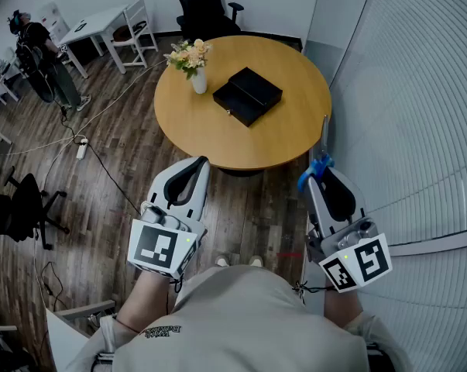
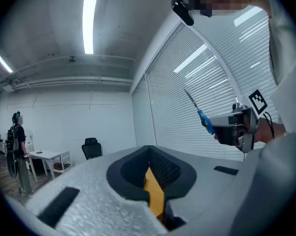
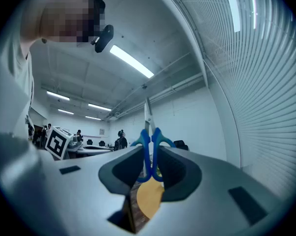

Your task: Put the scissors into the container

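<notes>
**Left gripper** [image 1: 196, 166]: jaws closed on nothing, held just short of the table's [image 1: 210, 138] near edge. **On the table:** a vase of flowers [image 1: 193, 62] stands at the far left, and the black container [image 1: 247, 95] lies near the middle, apparently open. **Right gripper** [image 1: 315, 173]: off the table's near right edge, clamped on the blue handles of the scissors [image 1: 323, 142], blades pointing ahead. **Advised:** carry the scissors over the table, lower them blades-first into the container, then release.
</notes>
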